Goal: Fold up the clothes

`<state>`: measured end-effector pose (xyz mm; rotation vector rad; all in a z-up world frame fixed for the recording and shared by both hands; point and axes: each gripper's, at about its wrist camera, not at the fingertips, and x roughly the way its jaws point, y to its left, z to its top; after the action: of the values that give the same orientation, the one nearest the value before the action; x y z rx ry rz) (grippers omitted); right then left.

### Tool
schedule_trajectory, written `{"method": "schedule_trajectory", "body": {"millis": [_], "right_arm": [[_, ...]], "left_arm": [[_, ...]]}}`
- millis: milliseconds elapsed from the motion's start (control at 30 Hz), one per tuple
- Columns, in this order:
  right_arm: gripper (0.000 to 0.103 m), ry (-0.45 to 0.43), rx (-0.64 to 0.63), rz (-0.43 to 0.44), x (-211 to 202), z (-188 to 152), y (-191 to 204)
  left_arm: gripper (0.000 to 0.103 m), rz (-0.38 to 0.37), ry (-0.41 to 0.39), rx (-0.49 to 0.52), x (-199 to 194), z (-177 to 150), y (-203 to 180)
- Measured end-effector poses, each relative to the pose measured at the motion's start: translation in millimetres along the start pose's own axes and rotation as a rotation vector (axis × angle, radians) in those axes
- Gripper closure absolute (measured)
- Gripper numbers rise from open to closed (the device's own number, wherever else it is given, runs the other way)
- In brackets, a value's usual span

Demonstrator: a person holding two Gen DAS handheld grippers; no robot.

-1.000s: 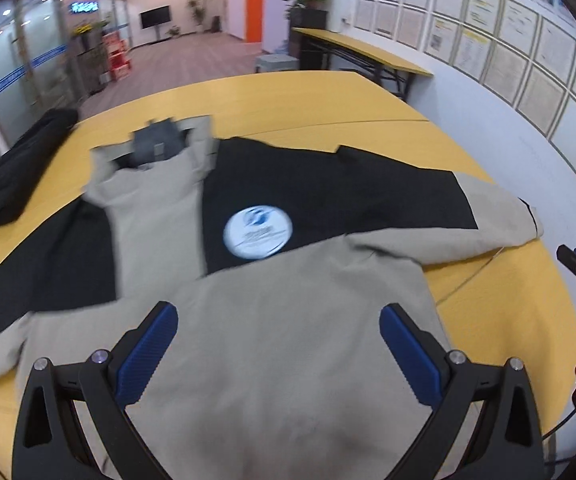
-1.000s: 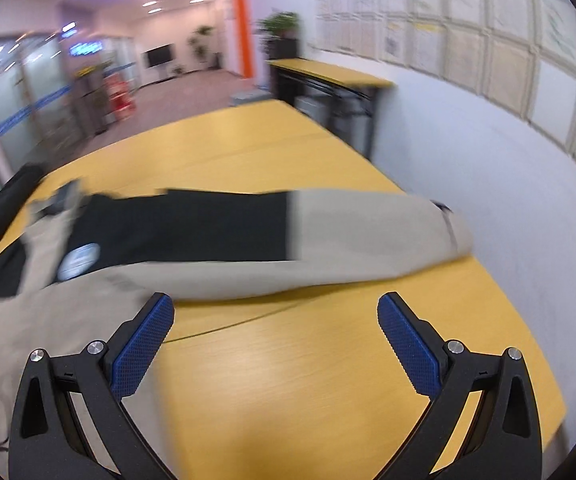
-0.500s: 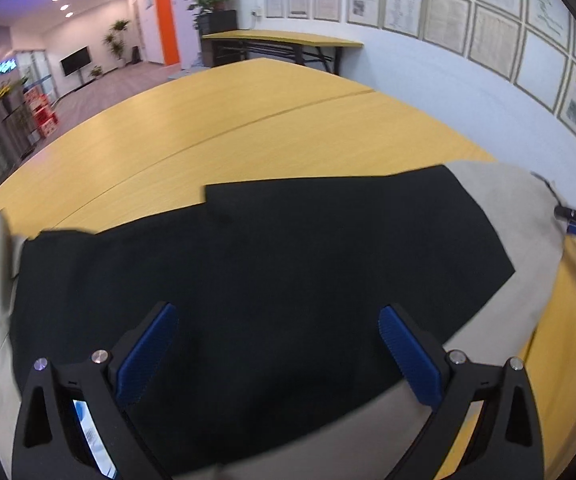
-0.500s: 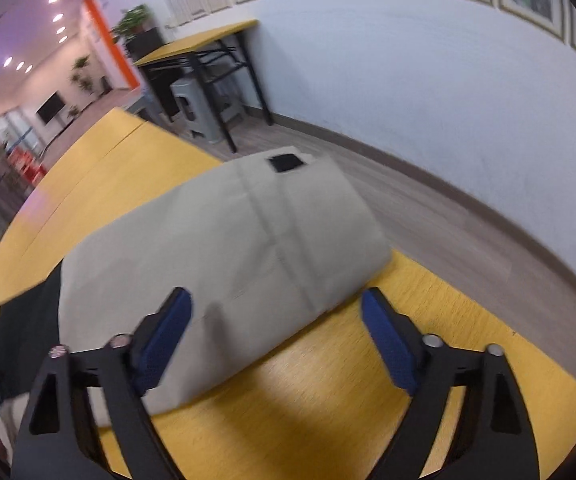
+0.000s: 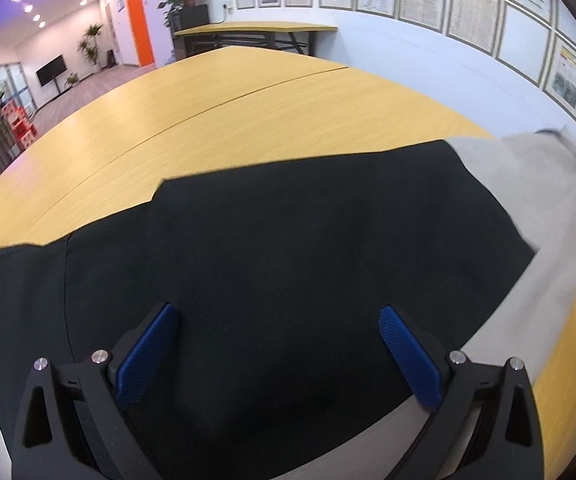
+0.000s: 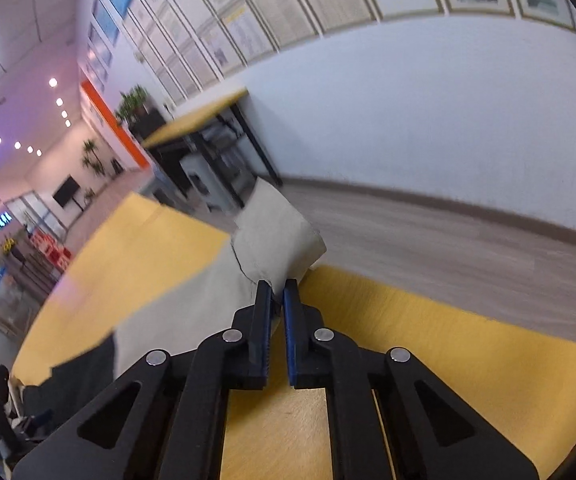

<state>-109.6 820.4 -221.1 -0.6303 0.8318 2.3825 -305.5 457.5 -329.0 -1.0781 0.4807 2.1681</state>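
Right gripper (image 6: 277, 292) has now clamped the sleeve cuff (image 6: 277, 240), previously spread.

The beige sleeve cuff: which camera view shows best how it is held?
The right wrist view. There the right gripper is shut on the beige sleeve cuff, close and central above the yellow table. The left wrist view shows the cuff only small and blurred at its right edge, beyond the open left gripper.

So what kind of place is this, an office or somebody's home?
Most likely an office or lobby, not a home: rows of framed certificates line the wall, long yellow tables fill the floor, and a wall screen hangs down the hall.
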Motion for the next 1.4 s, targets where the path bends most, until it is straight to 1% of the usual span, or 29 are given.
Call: {"method": "schedule_trajectory", "body": {"millis": [100,200,267,333,433,467,567,633,700,767,800,900,933,1000,1100,1200,1267,1333,1400], "right_arm": [[0.099,-0.092,-0.054,0.014,-48.5,10.2,18.1],[0.099,-0.159,-0.119,0.066,-80.3,19.2,49.1],[0.099,-0.188,-0.16,0.132,-97.7,25.5,75.8],[0.099,-0.217,-0.206,0.207,-114.1,27.3,108.5],[0.099,-0.252,-0.313,0.336,-147.0,22.2,165.6],[0.099,-0.253,-0.334,0.389,-154.2,17.6,188.5],[0.099,-0.221,-0.405,0.529,-175.4,-10.7,257.5],[0.099,-0.18,-0.485,0.602,-183.1,-44.2,309.1],[0.099,-0.099,-0.555,0.697,-187.0,-94.4,365.7],[0.098,-0.011,-0.601,0.774,-186.3,-148.1,414.4],[0.098,0.032,-0.617,0.799,-182.7,-178.8,435.6],[0.098,0.16,-0.666,0.872,-171.8,-271.0,498.9],[0.098,0.203,-0.686,0.892,-168.3,-303.0,518.8],[0.099,0.276,-0.76,0.898,-160.8,-370.2,544.6],[0.099,0.39,-0.874,0.879,-145.9,-454.6,571.8],[0.099,0.467,-0.972,0.869,-147.6,-513.8,582.2],[0.099,0.473,-1.045,0.889,-160.7,-542.4,582.3],[0.099,0.474,-1.106,0.91,-171.7,-558.3,581.7],[0.099,0.484,-1.162,0.902,-170.6,-567.8,577.0]], "left_arm": [[0.0,-0.028,0.0,0.026,3.6,0.5,-4.7],[0.0,-0.053,0.01,0.016,7.7,3.1,-5.7],[0.0,-0.052,0.017,0.02,6.6,2.3,-5.7],[0.0,-0.055,0.015,0.011,-4.2,-1.7,-2.0],[0.0,-0.051,-0.066,-0.09,-48.1,-19.9,22.4],[0.0,-0.041,-0.091,-0.14,-67.7,-31.9,35.2],[0.0,0.004,-0.167,-0.294,-140.1,-83.7,83.8],[0.0,0.062,-0.184,-0.361,-188.3,-126.9,114.4],[0.0,0.115,-0.182,-0.422,-238.5,-175.2,148.7],[0.0,0.148,-0.17,-0.475,-287.4,-231.7,193.7],[0.0,0.155,-0.158,-0.486,-309.4,-256.1,215.2],[0.0,0.179,-0.131,-0.511,-359.5,-319.8,256.2],[0.0,0.167,-0.128,-0.523,-370.6,-342.0,266.2],[0.0,0.15,-0.13,-0.524,-391.6,-372.5,278.8],[0.0,0.127,-0.145,-0.507,-412.0,-400.7,290.1],[0.0,0.103,-0.169,-0.486,-420.0,-415.4,297.5],[0.0,0.096,-0.19,-0.478,-421.3,-417.8,297.6],[0.0,0.084,-0.204,-0.474,-423.0,-421.1,300.3],[0.0,0.083,-0.205,-0.465,-420.3,-418.3,302.9]]}}
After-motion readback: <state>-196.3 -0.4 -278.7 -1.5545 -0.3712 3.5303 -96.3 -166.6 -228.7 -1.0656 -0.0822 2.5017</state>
